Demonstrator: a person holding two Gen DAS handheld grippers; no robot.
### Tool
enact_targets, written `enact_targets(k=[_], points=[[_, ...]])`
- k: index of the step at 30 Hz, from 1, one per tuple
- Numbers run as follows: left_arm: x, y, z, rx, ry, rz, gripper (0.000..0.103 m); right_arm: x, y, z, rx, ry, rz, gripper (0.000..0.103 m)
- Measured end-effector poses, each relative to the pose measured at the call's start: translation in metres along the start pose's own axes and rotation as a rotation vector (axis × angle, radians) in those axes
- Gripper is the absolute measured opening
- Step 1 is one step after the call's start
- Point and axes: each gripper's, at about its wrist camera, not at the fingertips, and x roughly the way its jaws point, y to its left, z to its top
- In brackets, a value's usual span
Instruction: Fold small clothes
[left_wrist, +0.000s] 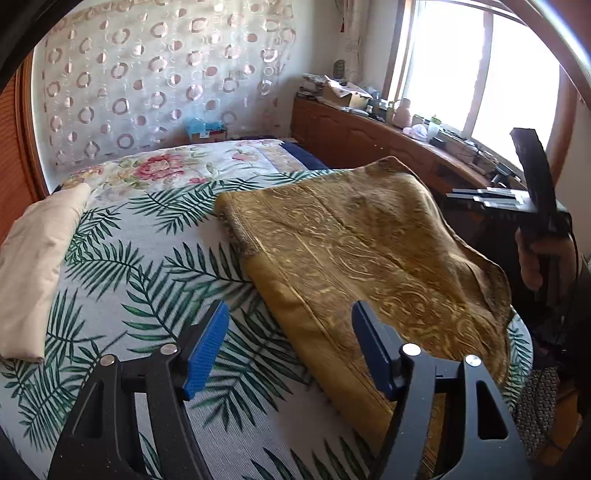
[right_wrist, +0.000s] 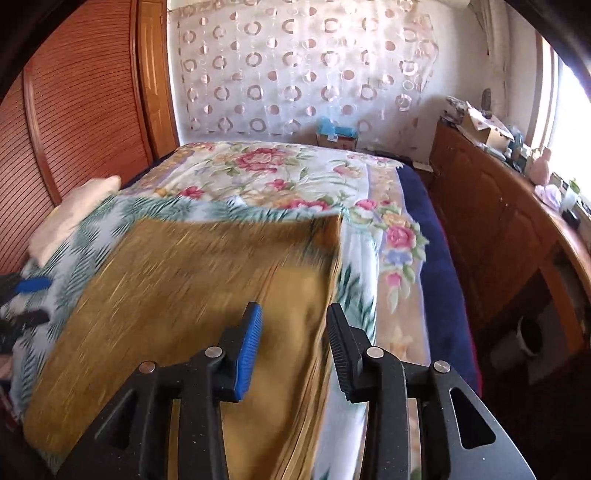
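We note strong daylight from the blown-out window (left_wrist: 476, 74), heavy fisheye bending with dark corners, a sharp left view, and motion smear across the gold cloth (right_wrist: 177, 280) at right.

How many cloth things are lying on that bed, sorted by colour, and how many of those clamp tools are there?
Gold patterned cloth: 1
Cream folded cloth: 1
Grippers: 2, the left gripper and the right gripper
Total: 4

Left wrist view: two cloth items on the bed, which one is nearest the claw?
The gold patterned cloth. Its near edge runs under the left claw; the plain cream one lies off at the bed's left edge.
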Motion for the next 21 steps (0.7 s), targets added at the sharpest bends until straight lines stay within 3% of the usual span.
enact_targets(k=[4, 13, 16, 21], points=[[-0.01, -0.007, -0.007, 0.011, -0.006, 0.02, 0.084, -0.031, 0.007, -0.029, 0.008, 0.022, 0.009, 0.038], [-0.032, -0.016, -0.029, 0.004, 0.009, 0.006, 0.084, -0.057, 0.017, -0.076, 0.034, 0.064, -0.033, 0.038], [-0.031, -0.024, -0.036, 0.021, 0.029, 0.003, 0.084, -0.056, 0.017, -0.076, 0.065, 0.066, -0.016, 0.029], [-0.031, -0.032, -0.042, 0.036, 0.031, -0.015, 0.084, -0.06, 0.015, -0.074, 0.096, 0.057, -0.032, 0.029]])
